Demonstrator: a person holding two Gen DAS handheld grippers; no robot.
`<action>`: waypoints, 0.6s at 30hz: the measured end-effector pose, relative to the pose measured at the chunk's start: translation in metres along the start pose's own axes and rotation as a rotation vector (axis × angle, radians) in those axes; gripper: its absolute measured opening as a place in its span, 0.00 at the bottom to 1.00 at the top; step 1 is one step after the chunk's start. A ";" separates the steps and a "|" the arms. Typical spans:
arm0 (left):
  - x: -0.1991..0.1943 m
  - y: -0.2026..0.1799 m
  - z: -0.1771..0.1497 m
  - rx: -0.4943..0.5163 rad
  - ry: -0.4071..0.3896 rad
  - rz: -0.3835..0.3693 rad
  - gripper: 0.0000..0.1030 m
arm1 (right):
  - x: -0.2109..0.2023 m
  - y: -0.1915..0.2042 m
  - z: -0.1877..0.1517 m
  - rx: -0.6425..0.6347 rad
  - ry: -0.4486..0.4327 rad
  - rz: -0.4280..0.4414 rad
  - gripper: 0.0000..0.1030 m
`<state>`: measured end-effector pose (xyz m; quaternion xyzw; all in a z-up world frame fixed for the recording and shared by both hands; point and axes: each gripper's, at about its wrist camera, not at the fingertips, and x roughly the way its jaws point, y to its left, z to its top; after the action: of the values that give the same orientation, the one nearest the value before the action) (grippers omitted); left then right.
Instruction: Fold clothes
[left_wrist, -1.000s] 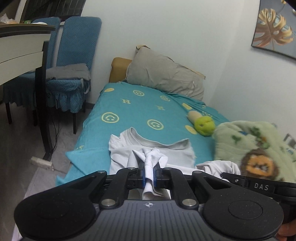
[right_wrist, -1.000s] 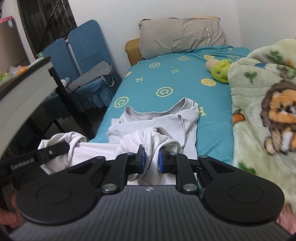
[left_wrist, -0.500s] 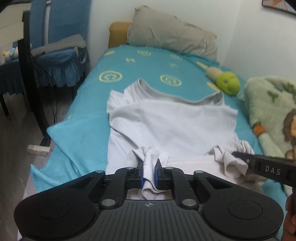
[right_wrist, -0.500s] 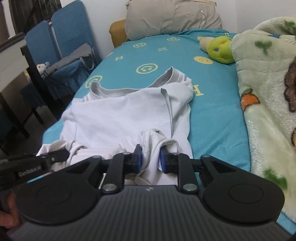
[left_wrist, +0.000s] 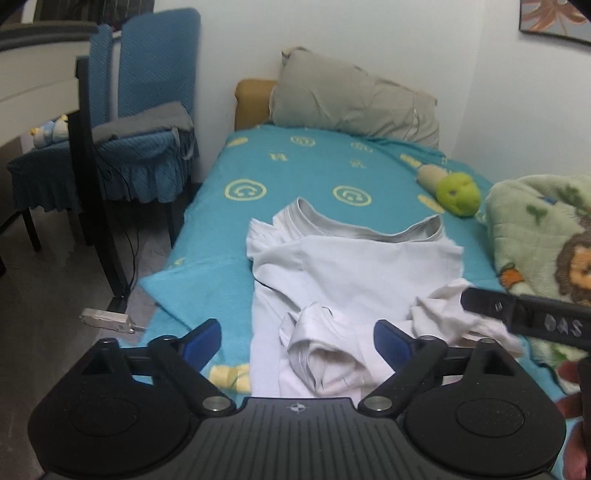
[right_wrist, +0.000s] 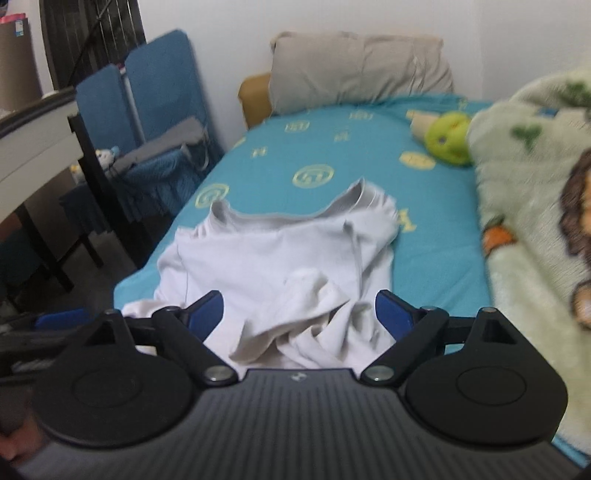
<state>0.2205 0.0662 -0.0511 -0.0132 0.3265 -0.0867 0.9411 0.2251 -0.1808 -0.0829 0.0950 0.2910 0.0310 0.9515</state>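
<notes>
A white T-shirt (left_wrist: 354, 273) (right_wrist: 280, 258) lies on the turquoise bed sheet (left_wrist: 295, 173) (right_wrist: 436, 229), collar toward the pillow and its near hem bunched in two loose lumps. My left gripper (left_wrist: 297, 338) is open, its blue pads spread wide on either side of the left lump. My right gripper (right_wrist: 299, 312) is open too, straddling the right lump without gripping it. The right gripper's black finger (left_wrist: 517, 314) shows at the right edge of the left wrist view, over the cloth.
A grey pillow (left_wrist: 351, 103) leans at the head of the bed, with a green plush toy (left_wrist: 456, 194) beside a green lion blanket (left_wrist: 546, 236) on the right. Blue chairs (left_wrist: 147, 110) and a dark table leg (left_wrist: 98, 177) stand left of the bed.
Both grippers have opened and let go of the shirt's hem, which dropped onto the bed in bunched lumps. Both cameras have pulled back and lifted slightly.
</notes>
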 end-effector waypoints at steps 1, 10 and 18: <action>-0.011 -0.001 -0.002 0.001 -0.010 -0.002 0.95 | -0.007 0.001 0.001 -0.002 -0.011 -0.014 0.88; -0.066 0.021 -0.026 -0.398 0.101 -0.254 0.96 | -0.062 0.003 -0.014 0.035 -0.008 -0.069 0.88; -0.054 0.041 -0.076 -0.717 0.333 -0.378 0.92 | -0.089 -0.022 -0.030 0.256 0.068 -0.054 0.88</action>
<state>0.1382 0.1179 -0.0817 -0.3846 0.4752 -0.1392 0.7790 0.1346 -0.2082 -0.0624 0.2067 0.3269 -0.0288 0.9217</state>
